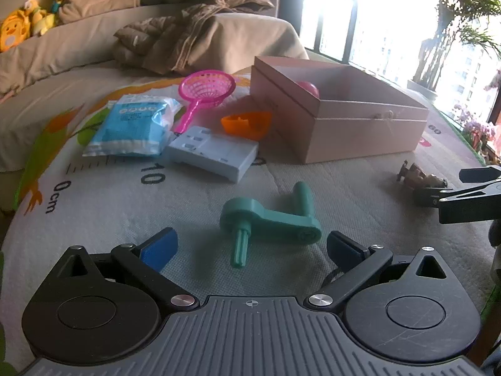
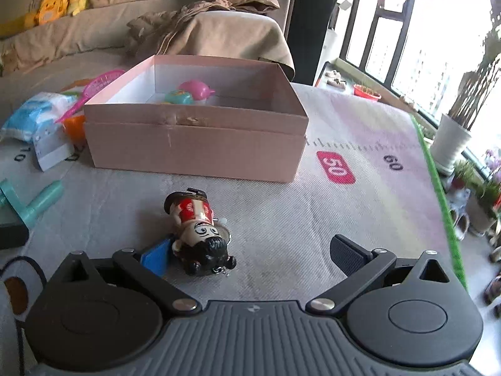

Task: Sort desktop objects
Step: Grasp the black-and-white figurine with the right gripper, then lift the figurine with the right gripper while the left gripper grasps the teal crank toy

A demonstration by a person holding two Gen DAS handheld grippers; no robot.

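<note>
A teal crank handle (image 1: 269,219) lies on the mat between the fingers of my left gripper (image 1: 250,247), which is open and apart from it. A small doll figure (image 2: 198,228) with a red body and black hair lies on the mat between the fingers of my right gripper (image 2: 253,253), which is open; the doll is next to the left blue pad (image 2: 156,257). The open pink box (image 2: 194,125) stands beyond, holding a pink toy (image 2: 197,89) and a teal toy (image 2: 178,97). The box also shows in the left wrist view (image 1: 344,125).
Left of the box lie a pink strainer (image 1: 206,91), an orange scoop (image 1: 247,123), a blue-white packet (image 1: 131,125) and a pale blue flat block (image 1: 213,152). The right gripper's side (image 1: 469,197) shows by the doll (image 1: 419,177). A sofa with blankets stands behind; windows and plants at the right.
</note>
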